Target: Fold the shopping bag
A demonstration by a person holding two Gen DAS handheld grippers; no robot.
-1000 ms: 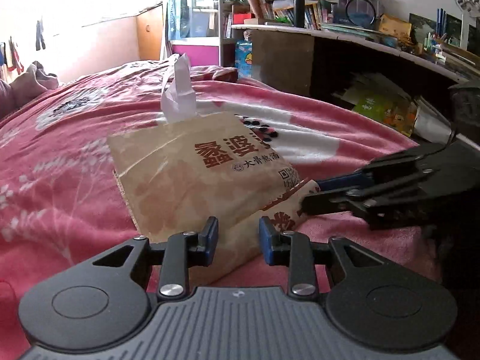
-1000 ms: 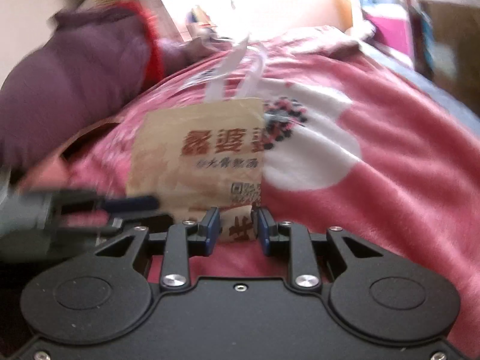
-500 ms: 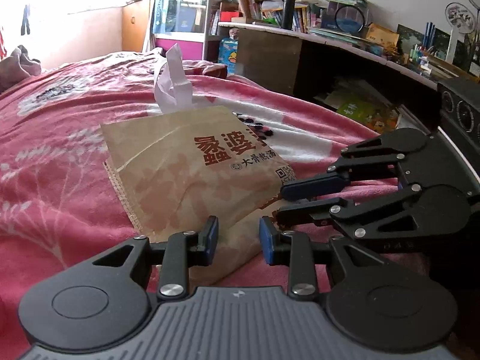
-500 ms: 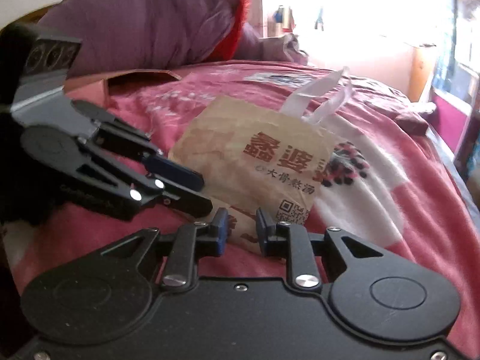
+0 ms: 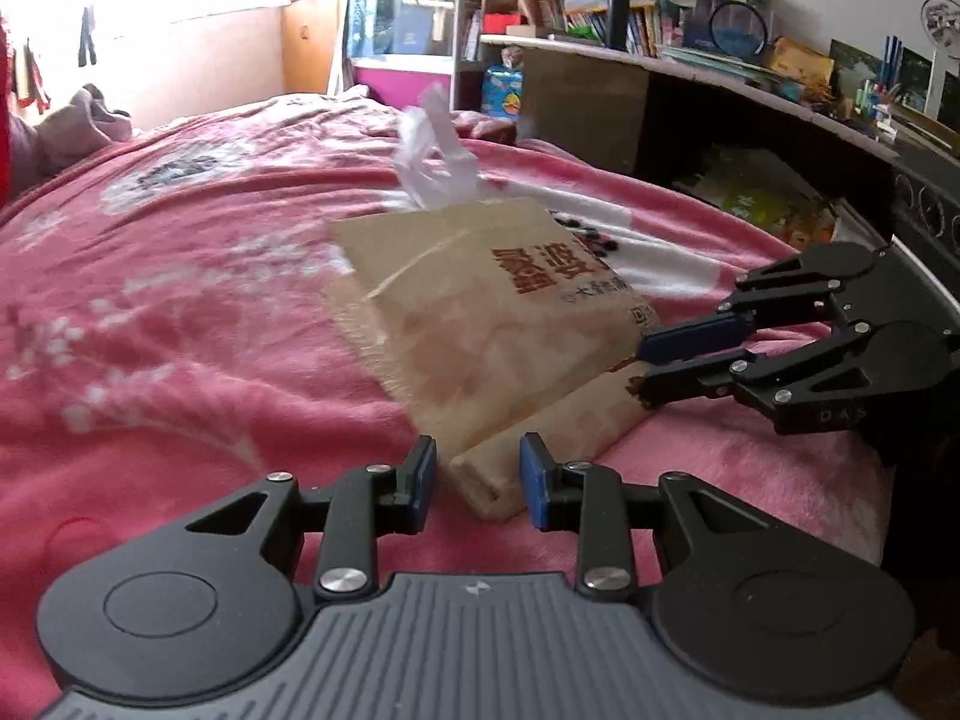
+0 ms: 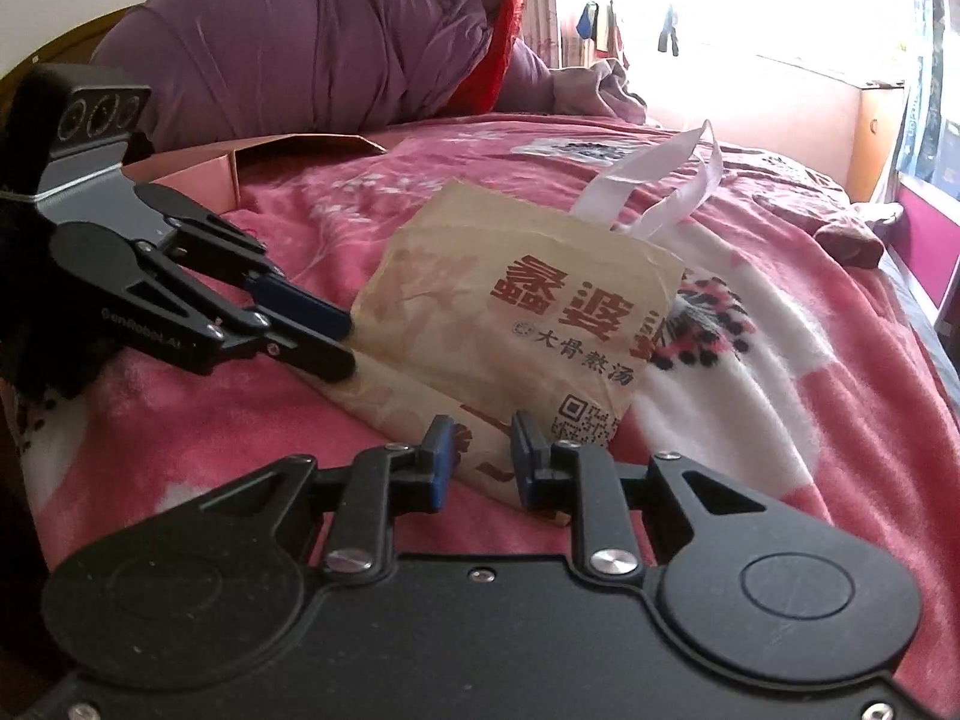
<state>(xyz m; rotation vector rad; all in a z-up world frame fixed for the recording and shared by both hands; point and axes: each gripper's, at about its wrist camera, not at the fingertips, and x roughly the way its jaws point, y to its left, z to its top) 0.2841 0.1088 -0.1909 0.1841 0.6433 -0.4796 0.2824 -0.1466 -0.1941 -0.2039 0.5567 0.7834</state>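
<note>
While gripped, shopping bag (image 5: 480, 324) folded edge sits between both jaws.

Open pink blanket (image 5: 180, 330) left of shopping bag (image 5: 480, 324) & beyond it. Dark shelf unit (image 5: 690, 120) walls right side; purple quilt (image 6: 312, 42) & cardboard box (image 6: 240, 162) block opposite edge.

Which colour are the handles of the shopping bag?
White handles on the shopping bag; clearest in the right wrist view.

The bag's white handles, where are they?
In both views the white handles stick up from the bag's far end on the pink blanket, away from both claws.
</note>
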